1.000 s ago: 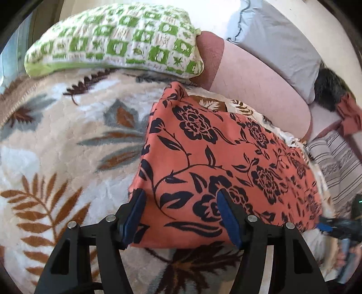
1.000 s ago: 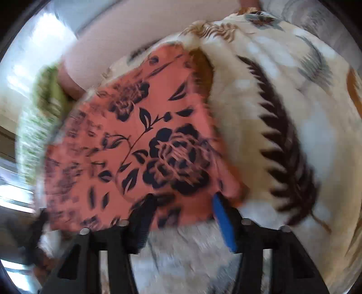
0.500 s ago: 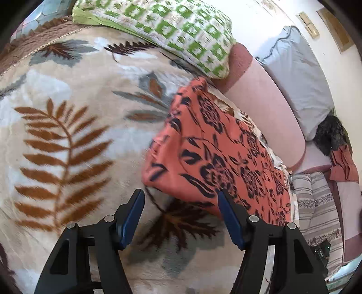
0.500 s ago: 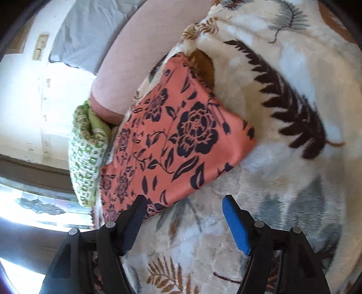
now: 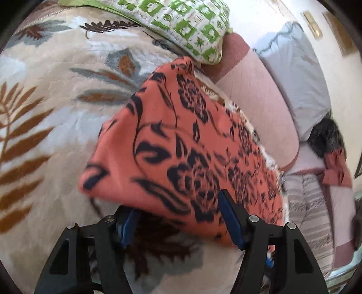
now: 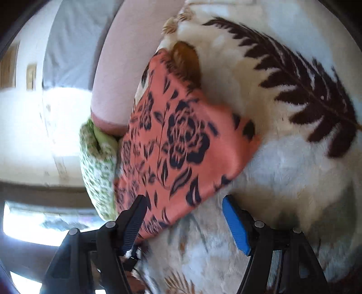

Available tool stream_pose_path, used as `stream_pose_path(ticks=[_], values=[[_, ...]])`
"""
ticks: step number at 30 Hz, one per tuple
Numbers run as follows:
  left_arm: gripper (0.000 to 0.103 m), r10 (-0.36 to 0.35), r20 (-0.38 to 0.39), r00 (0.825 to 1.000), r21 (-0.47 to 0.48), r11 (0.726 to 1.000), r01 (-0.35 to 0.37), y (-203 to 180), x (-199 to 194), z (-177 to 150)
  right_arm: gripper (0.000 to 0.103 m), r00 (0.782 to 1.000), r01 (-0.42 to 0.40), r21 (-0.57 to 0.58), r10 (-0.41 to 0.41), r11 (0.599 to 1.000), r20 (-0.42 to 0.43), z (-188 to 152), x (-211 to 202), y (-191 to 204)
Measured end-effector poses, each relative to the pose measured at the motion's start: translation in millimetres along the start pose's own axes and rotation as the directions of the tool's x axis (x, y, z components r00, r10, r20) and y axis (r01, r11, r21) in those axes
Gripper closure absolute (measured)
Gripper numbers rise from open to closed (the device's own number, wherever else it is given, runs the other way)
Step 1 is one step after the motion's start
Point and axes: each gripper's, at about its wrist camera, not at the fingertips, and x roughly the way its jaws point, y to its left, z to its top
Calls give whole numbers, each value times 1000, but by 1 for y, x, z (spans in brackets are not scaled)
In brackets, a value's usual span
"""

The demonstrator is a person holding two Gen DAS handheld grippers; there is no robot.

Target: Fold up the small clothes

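An orange cloth with a black flower print [image 5: 181, 140] lies folded flat on a cream blanket with a leaf pattern [image 5: 45, 95]. My left gripper [image 5: 178, 203] is open at the cloth's near edge. One blue pad [image 5: 129, 222] sits just under that edge and the other [image 5: 229, 220] over it. In the right wrist view the same cloth [image 6: 181, 140] lies on the blanket [image 6: 282, 162]. My right gripper [image 6: 183, 199] is open, its dark finger [image 6: 135, 217] over the cloth's near corner and its blue pad [image 6: 235, 224] beside it on the blanket. Neither gripper presses on the cloth.
A green and white pillow [image 5: 181, 20] lies behind the cloth. A pink bolster [image 5: 260, 101] and a grey pillow [image 5: 294, 67] run along the wall side. Striped fabric [image 5: 310, 203], a dark furry thing [image 5: 325, 138] and a rust-coloured cloth [image 5: 337, 167] lie at the right.
A second ago both grippers had the cloth's edge between their jaws. Then they drew back, the right one opening wider. Now both have rolled and come in low at the near edge again.
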Motion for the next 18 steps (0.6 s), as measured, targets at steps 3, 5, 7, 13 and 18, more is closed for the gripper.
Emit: stream_pose_path(ticks=[3, 5, 7, 13, 18], values=[[36, -53, 25, 998, -45, 998, 54, 6, 4, 7, 31, 999, -37, 39, 37, 999, 18, 13, 5, -3], [36, -87, 42, 995, -67, 994, 90, 9, 3, 11, 31, 997, -56, 63, 53, 996, 48, 21, 8, -5], [37, -108, 54, 993, -78, 991, 112, 9, 6, 13, 31, 996, -69, 82, 64, 994, 69, 27, 12, -4], [45, -164, 82, 983, -114, 978, 172, 16, 5, 19, 29, 991, -77, 41, 72, 996, 110, 35, 23, 5], [71, -100, 72, 992, -92, 990, 107, 18, 12, 22, 43, 989, -49, -56, 56, 997, 134, 34, 28, 15]])
